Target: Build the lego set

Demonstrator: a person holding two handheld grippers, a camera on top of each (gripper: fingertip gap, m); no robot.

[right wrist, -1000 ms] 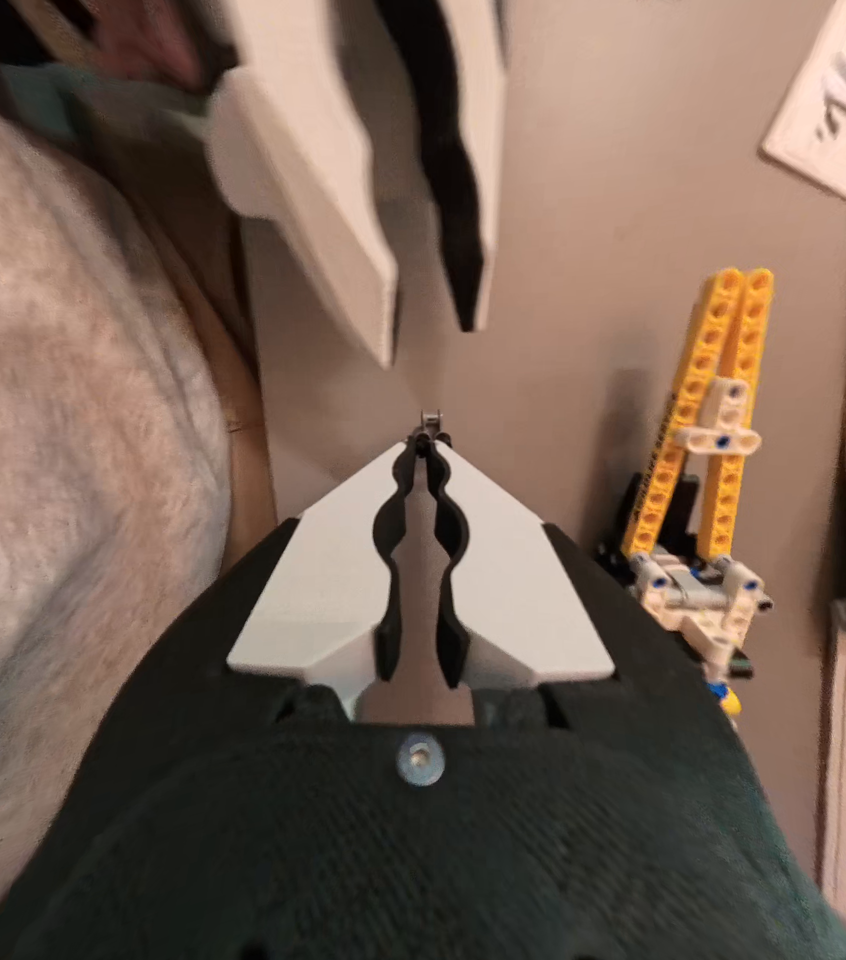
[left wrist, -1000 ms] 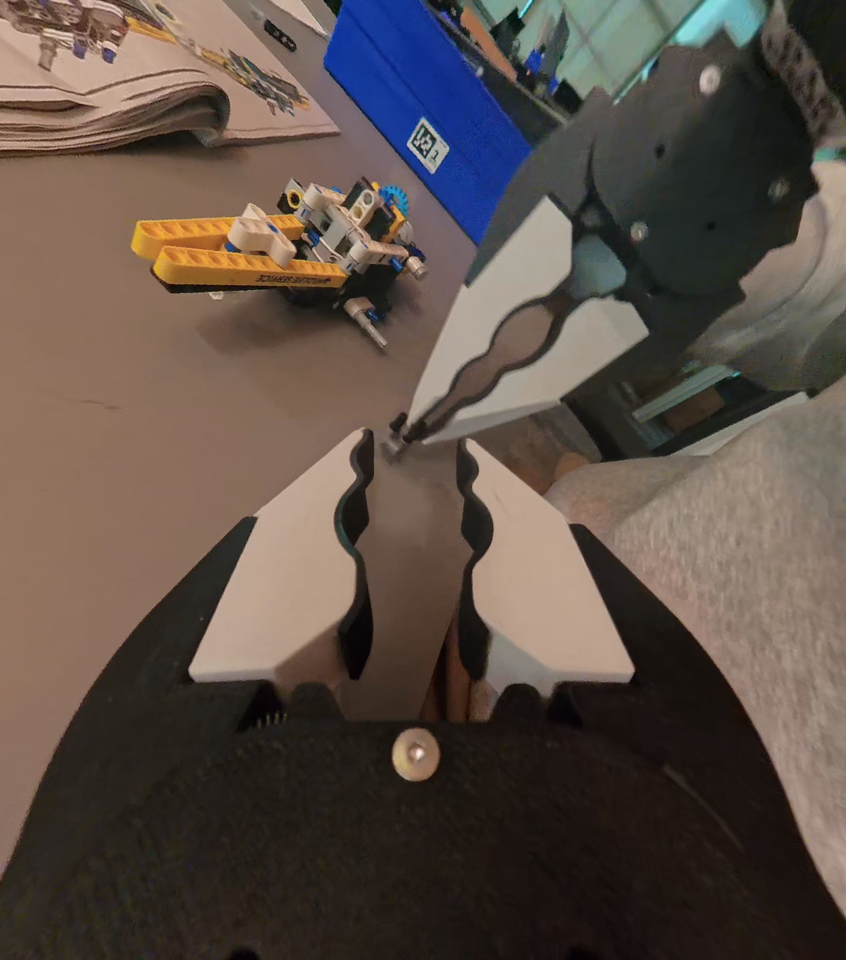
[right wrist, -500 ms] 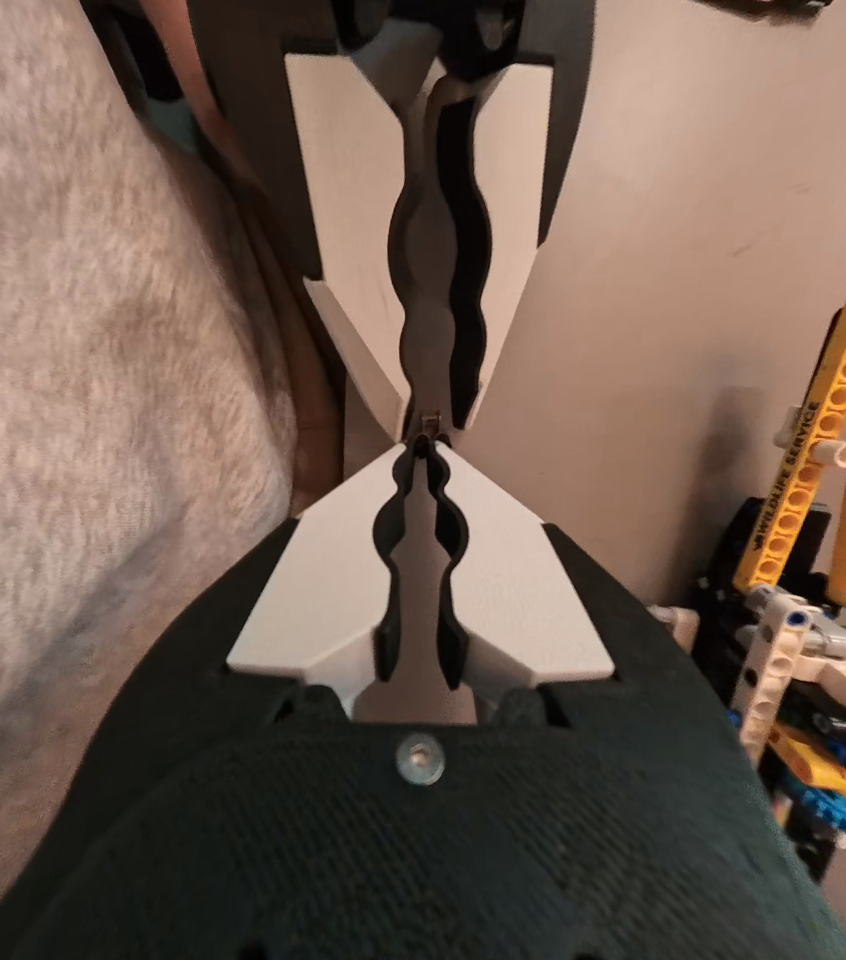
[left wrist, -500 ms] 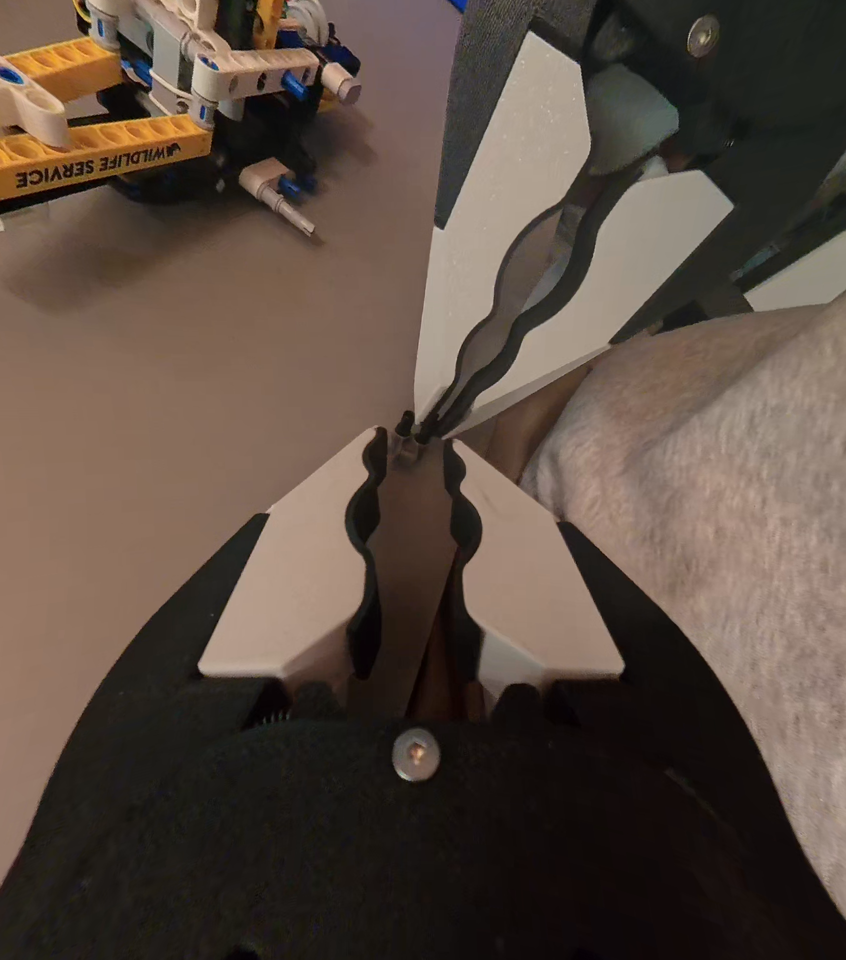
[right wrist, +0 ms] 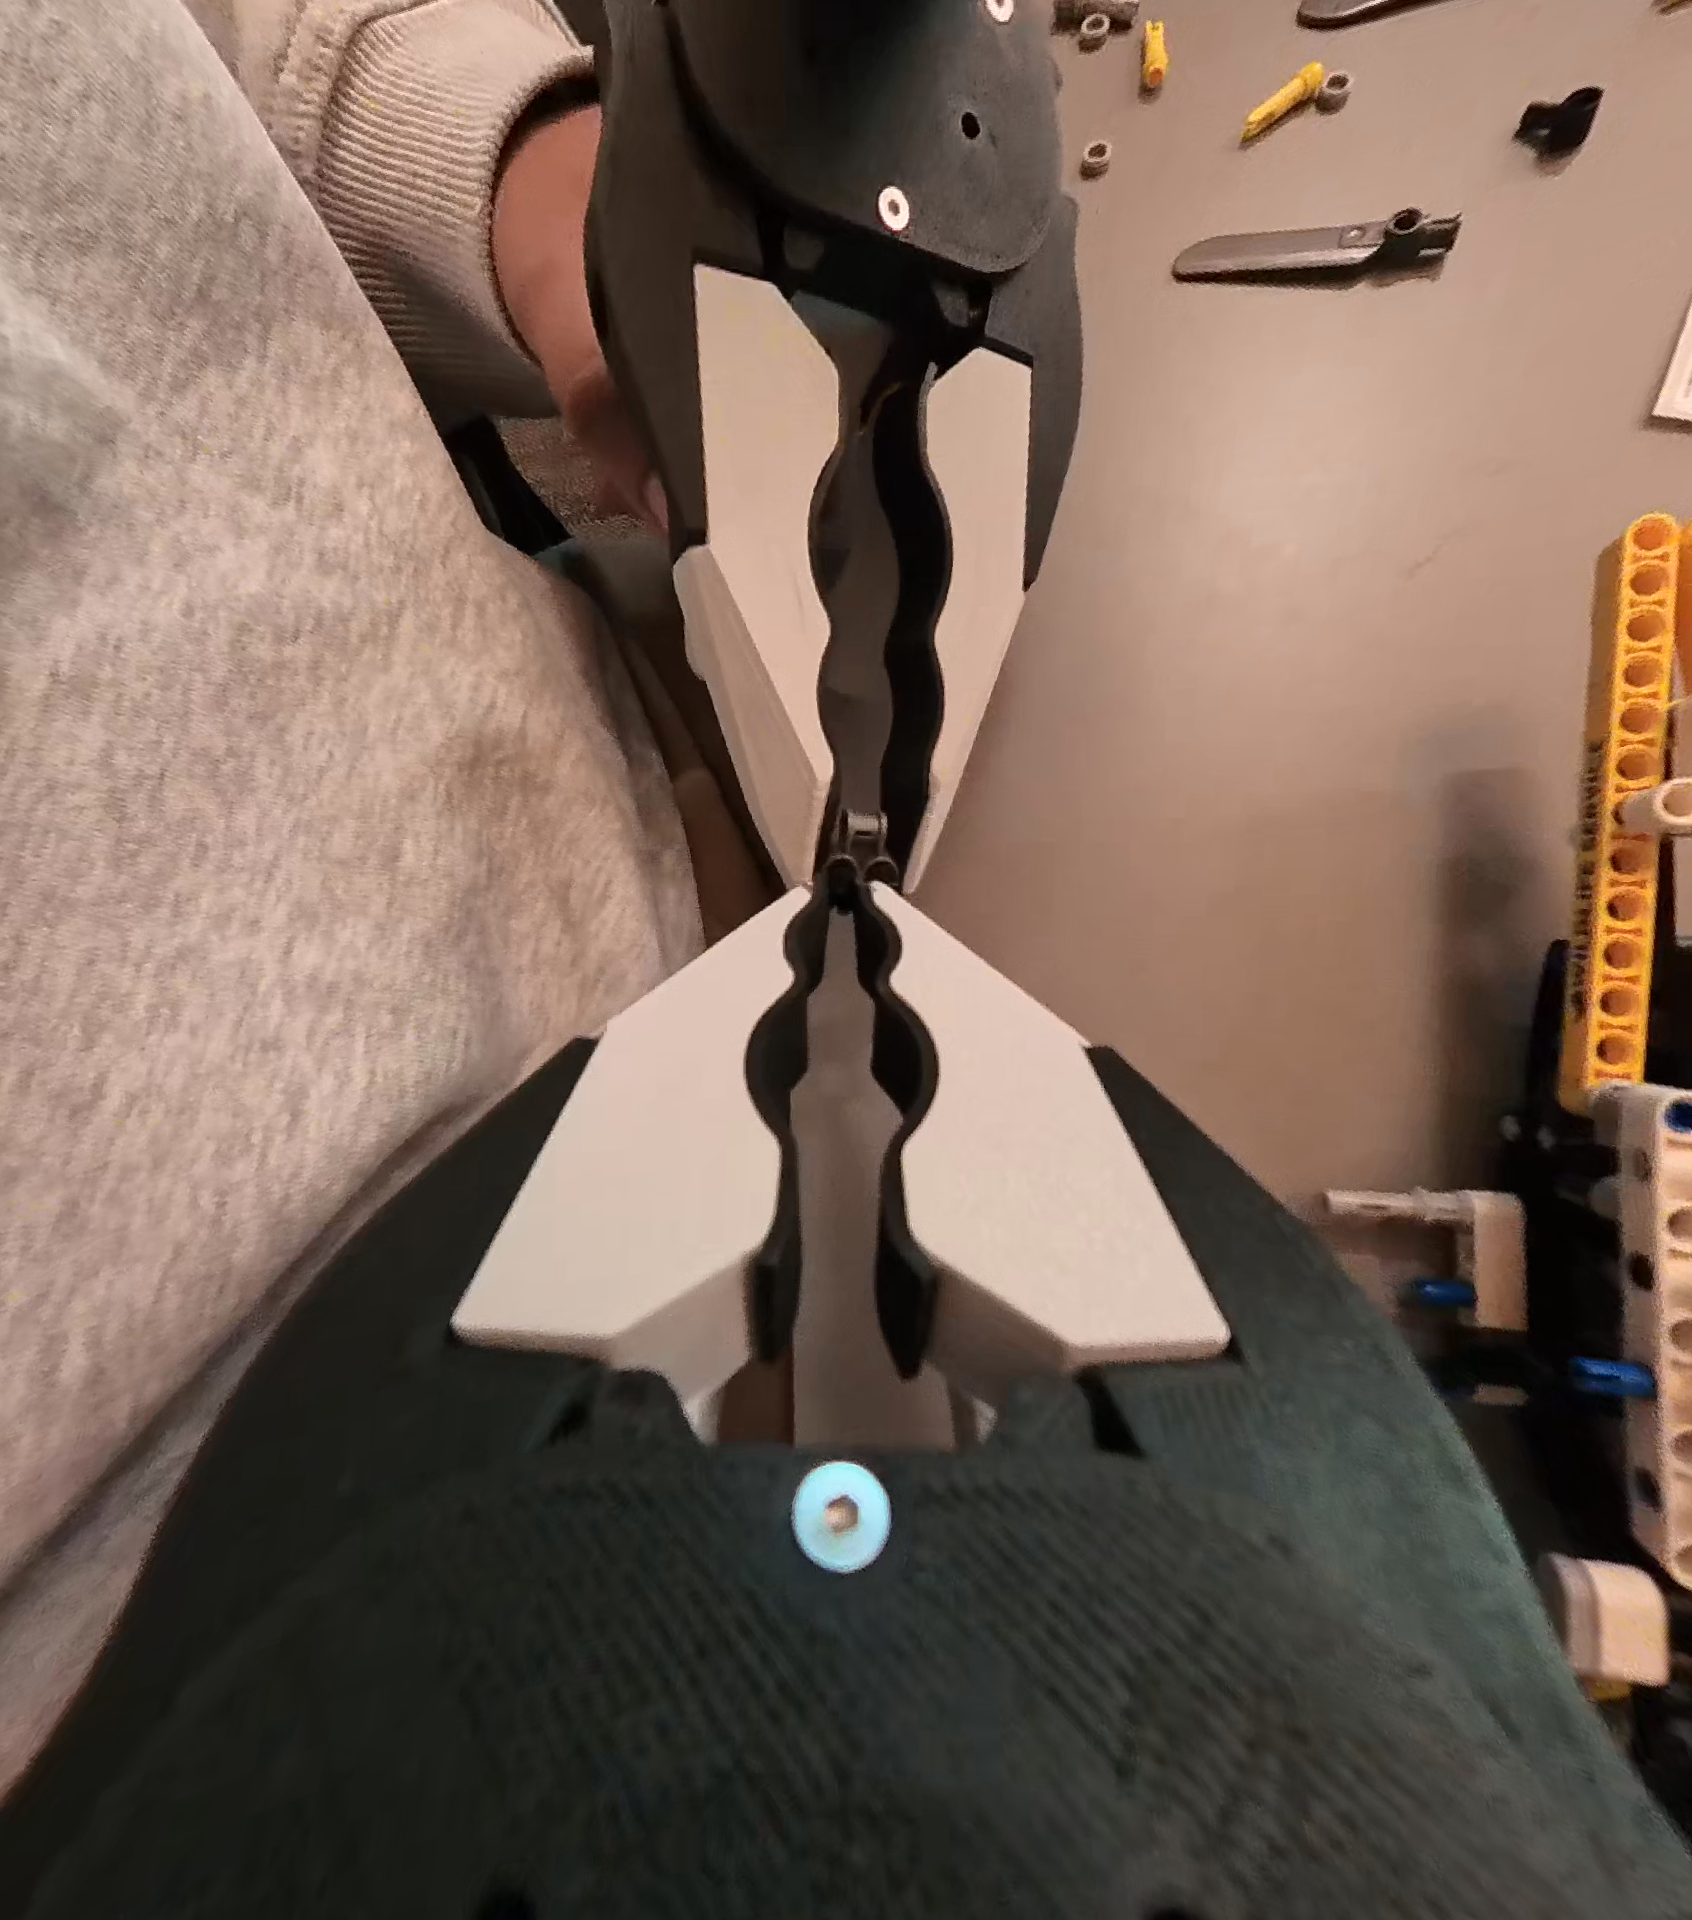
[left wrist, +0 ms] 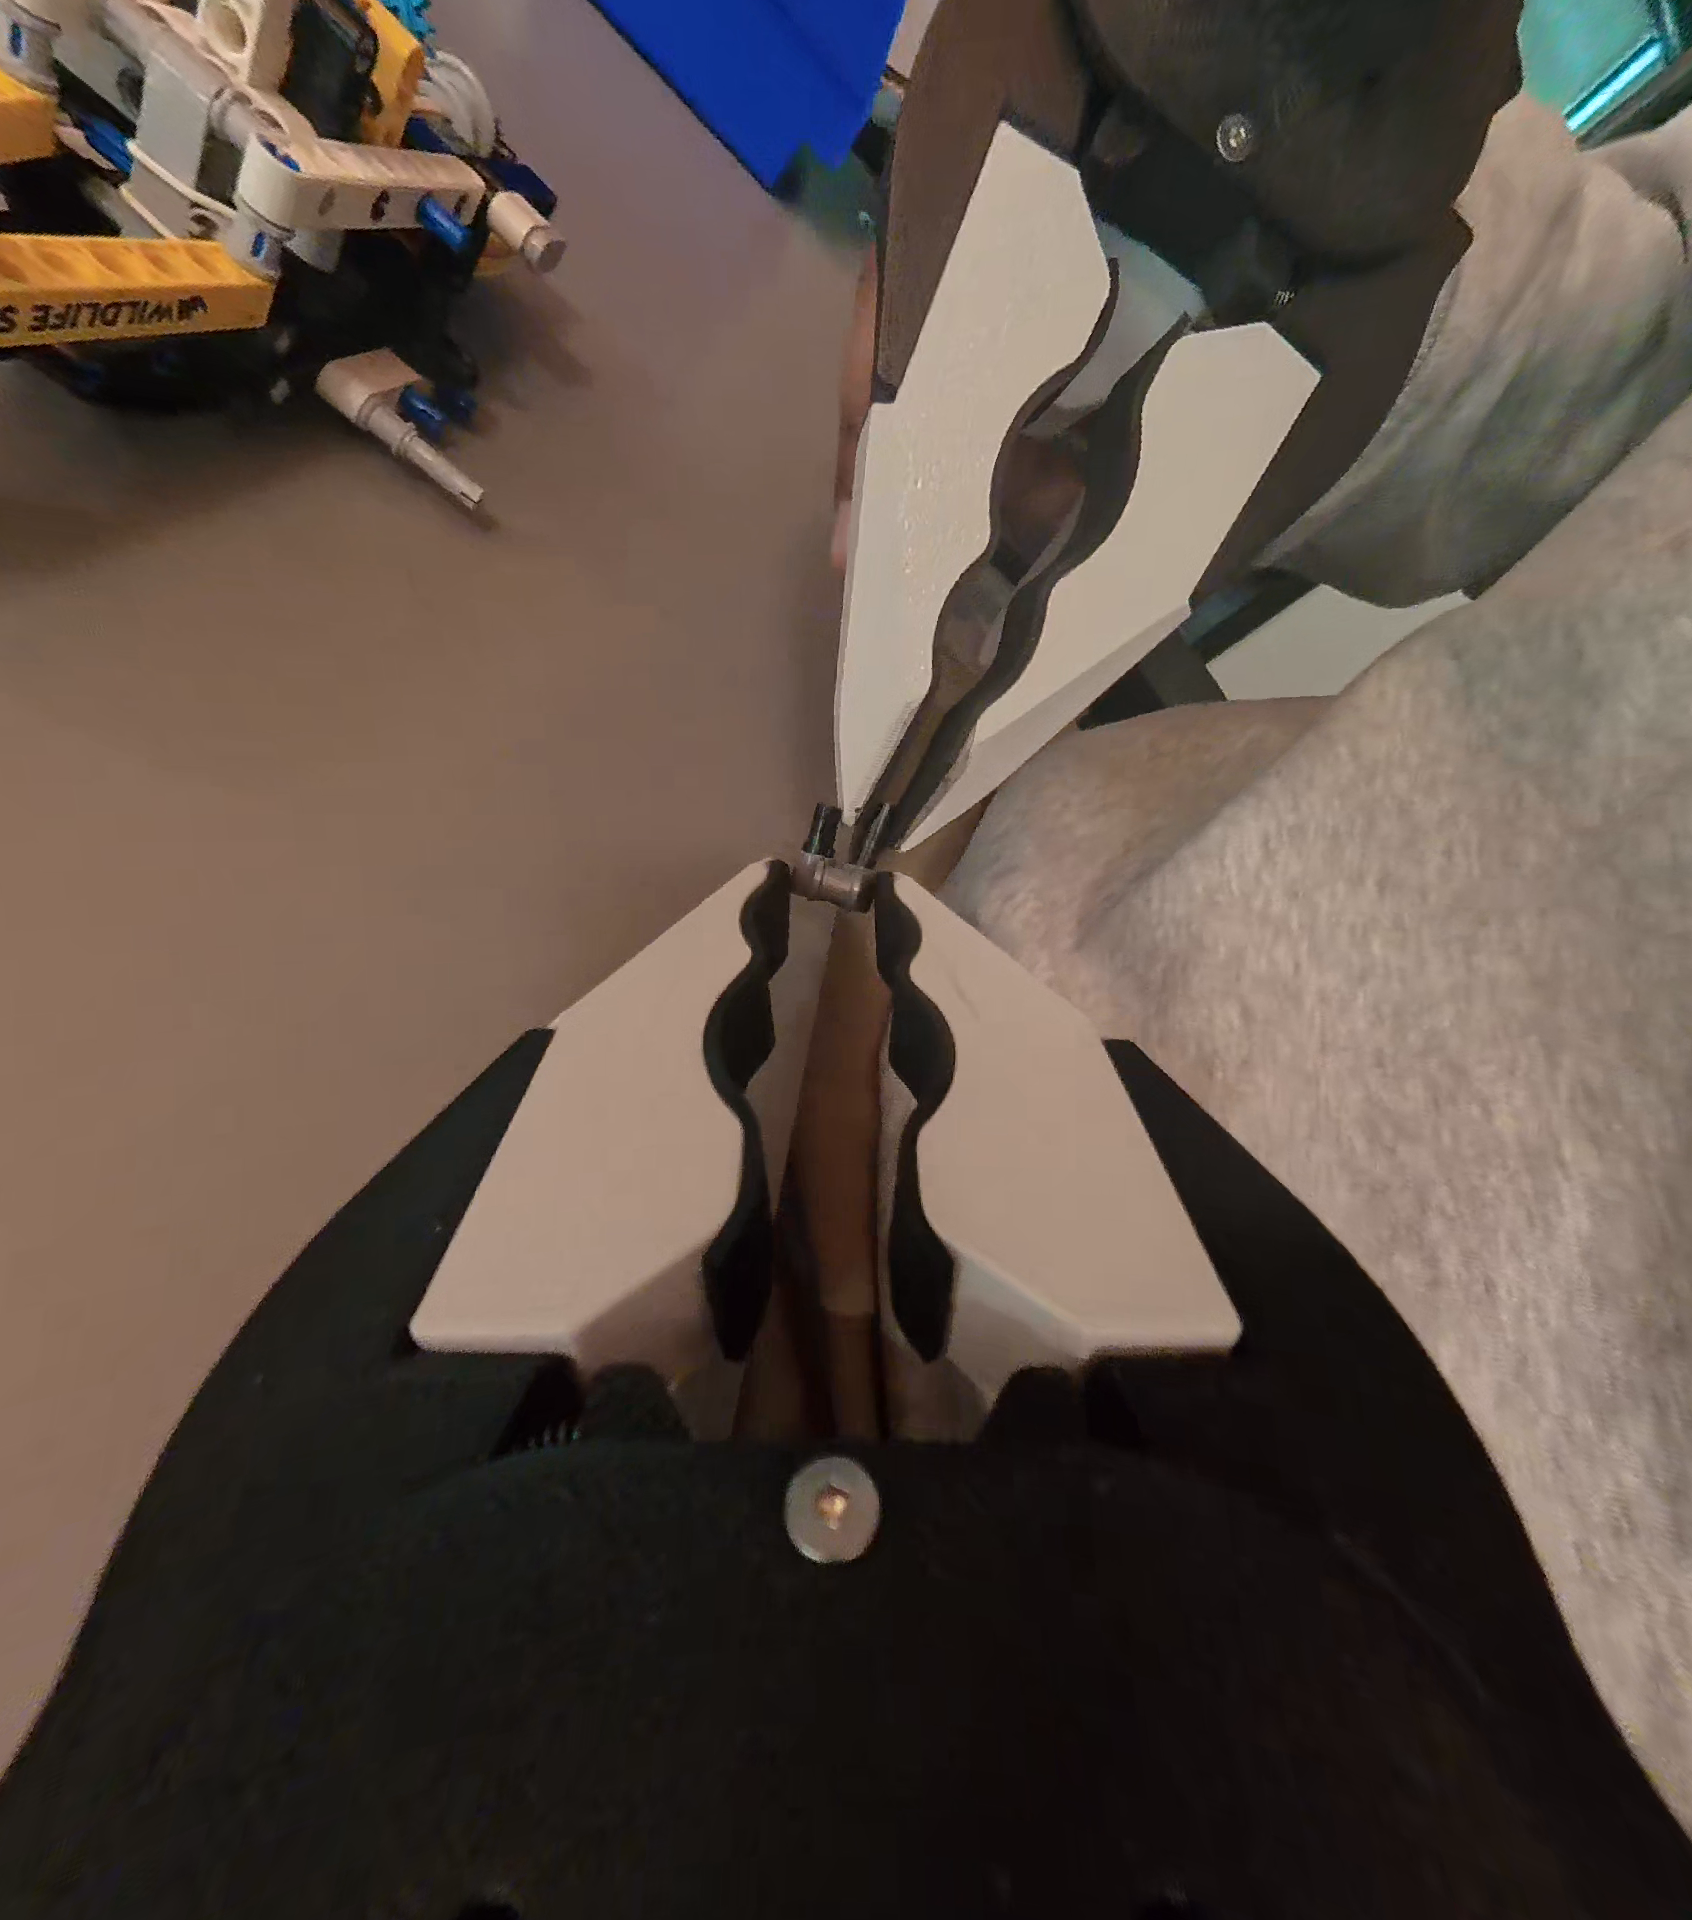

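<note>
While half-built yellow model (left wrist: 146, 239) waits upper left, left gripper (left wrist: 834, 883) pinches grey connector (left wrist: 829, 883); right gripper (right wrist: 857, 896) clamps black pin (left wrist: 847, 829); joining unfinished.

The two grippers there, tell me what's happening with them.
A person in a grey sweatshirt works both grippers tip to tip above the grey table. The left gripper pinches a small grey connector; the right gripper is shut on a small black pin meeting it. The half-built yellow model sits untouched beside them, with loose parts farther off.
</note>
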